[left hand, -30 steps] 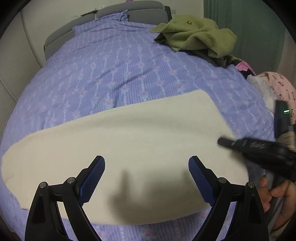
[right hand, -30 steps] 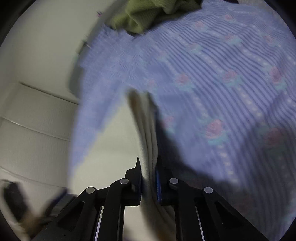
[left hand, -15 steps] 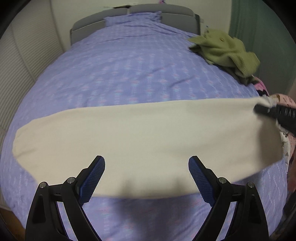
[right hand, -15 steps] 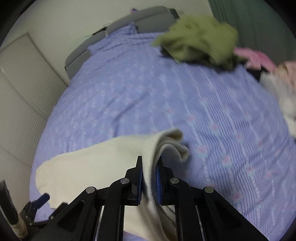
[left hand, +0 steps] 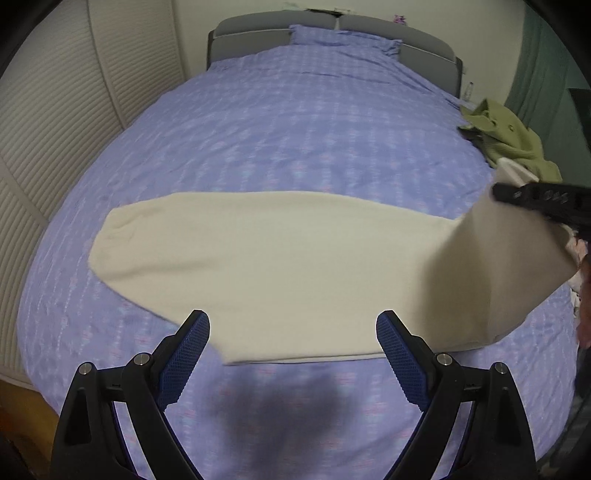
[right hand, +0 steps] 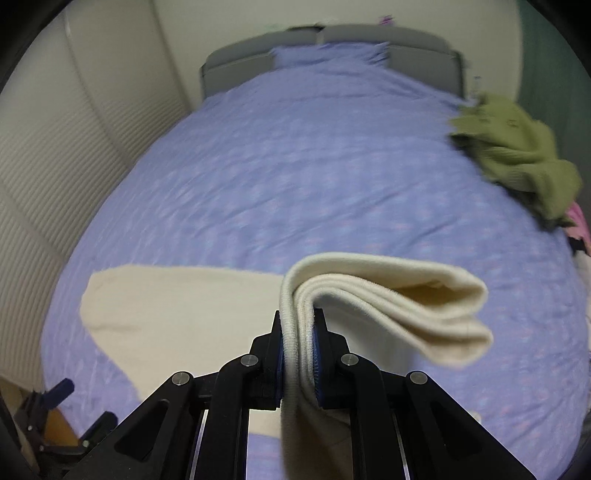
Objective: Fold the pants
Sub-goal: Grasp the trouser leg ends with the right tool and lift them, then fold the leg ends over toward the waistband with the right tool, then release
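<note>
Pants [left hand: 280,269]: cream, thick soft knit, lying lengthwise across the near part of the bed [left hand: 295,122]; legs appear stacked one on the other, the narrow end toward the left.
Raised end: the right end of the pants is lifted off the bed and held by the right gripper [right hand: 298,343]; several layers bunch there and droop past the jaws.
Right gripper: clamped on the pants, the ribbed edge sandwiched between the pads.
Left gripper [left hand: 293,339]: jaws wide apart, holding nothing, hovering over the near long edge of the pants, apparently not touching the cloth.
Handling (judgement): light, limp, no stiffness; the fabric will sag and trail from any single hold. Fleecy surface should grip well in the pads, little risk of slipping. Not fragile.
Where to hold (judgement): pinch all layers together at an end or corner; a one-layer pinch would let the stack peel apart. The free left gripper could pin or take the near edge so the flat part does not drag during the fold.
Surface: lilac patterned bedcover, soft and yielding, mostly smooth with faint creases; likely to drag on the knit.
Room: grey headboard [left hand: 251,35] at the far end, ribbed white panels [left hand: 55,122] on the left, green curtain at the right.
Other items: crumpled olive-green garment [right hand: 517,151] at the right edge of the bed, well apart from the pants; some pink cloth below it.
</note>
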Demonstrator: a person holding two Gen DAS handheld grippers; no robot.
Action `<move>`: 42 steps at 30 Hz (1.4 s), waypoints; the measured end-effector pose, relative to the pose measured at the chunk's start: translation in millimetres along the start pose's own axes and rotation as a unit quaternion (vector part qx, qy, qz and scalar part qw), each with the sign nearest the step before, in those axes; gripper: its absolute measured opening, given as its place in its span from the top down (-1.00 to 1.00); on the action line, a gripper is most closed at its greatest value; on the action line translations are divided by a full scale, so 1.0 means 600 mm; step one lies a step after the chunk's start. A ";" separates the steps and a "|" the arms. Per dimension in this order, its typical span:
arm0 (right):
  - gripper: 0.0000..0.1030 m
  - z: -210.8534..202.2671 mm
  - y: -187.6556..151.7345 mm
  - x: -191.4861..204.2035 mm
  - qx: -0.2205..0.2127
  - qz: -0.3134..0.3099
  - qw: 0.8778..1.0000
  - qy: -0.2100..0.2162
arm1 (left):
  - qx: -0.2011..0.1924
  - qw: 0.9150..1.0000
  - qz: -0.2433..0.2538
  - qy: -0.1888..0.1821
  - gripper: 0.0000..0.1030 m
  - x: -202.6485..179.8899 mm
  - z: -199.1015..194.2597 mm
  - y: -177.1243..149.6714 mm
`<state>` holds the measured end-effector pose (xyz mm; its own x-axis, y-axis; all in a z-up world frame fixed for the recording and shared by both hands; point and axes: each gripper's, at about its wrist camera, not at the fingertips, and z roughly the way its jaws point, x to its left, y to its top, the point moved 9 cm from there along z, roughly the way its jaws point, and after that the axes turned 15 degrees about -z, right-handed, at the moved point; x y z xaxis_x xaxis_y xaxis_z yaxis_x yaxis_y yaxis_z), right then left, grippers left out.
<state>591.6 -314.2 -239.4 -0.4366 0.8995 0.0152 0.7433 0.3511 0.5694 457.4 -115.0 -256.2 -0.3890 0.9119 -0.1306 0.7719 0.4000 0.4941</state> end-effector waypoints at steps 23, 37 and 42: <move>0.71 0.271 -0.021 0.355 0.172 -0.054 0.983 0.041 | 0.054 0.996 -0.068 0.026 -0.79 0.286 0.116 0.059; -0.08 0.154 0.007 0.395 0.100 -0.056 0.983 0.143 | 0.024 1.000 0.000 0.005 -0.82 0.253 0.076 0.062; -0.39 0.109 -0.024 0.243 0.057 0.066 0.992 0.092 | 0.046 0.996 0.000 -0.076 -0.82 0.192 0.095 0.039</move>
<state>550.1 -171.1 -299.1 -0.4094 0.8803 0.2398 0.8482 0.2704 0.4555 459.1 4.6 -308.6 -0.3141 0.9123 -0.2627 0.8176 0.4006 0.4137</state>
